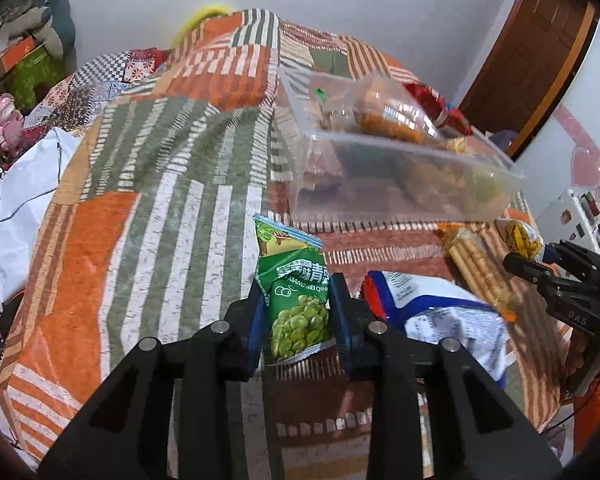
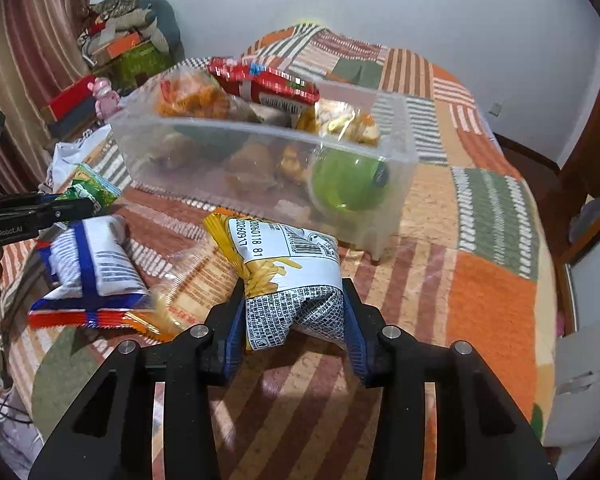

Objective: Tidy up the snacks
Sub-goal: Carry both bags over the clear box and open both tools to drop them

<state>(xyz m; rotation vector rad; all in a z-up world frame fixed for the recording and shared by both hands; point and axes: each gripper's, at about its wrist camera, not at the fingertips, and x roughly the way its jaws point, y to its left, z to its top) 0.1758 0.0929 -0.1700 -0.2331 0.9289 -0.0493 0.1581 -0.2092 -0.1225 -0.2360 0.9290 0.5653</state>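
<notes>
My left gripper (image 1: 298, 286) is shut on a green pea snack bag (image 1: 296, 292) and holds it above the patchwork bedspread. My right gripper (image 2: 294, 292) is shut on a yellow-and-white snack bag (image 2: 284, 264), also lifted. A clear plastic bin (image 1: 400, 172) holding several snack packs stands ahead of both; in the right wrist view the bin (image 2: 392, 184) shows a red pack (image 2: 268, 84) on top and a green round thing (image 2: 348, 184) inside. The left gripper (image 2: 76, 208) with the green bag (image 2: 96, 192) shows at the left. The right gripper (image 1: 540, 260) shows at the right with its yellow bag (image 1: 520, 238).
A blue-white-red bag (image 2: 92, 268) and a clear pack of biscuit sticks (image 1: 476, 268) lie on the bed in front of the bin. A white cloth (image 1: 16, 200) lies at the left bed edge. Boxes and a pink toy (image 2: 106, 94) stand by the wall. A wooden door (image 1: 540, 48) is right.
</notes>
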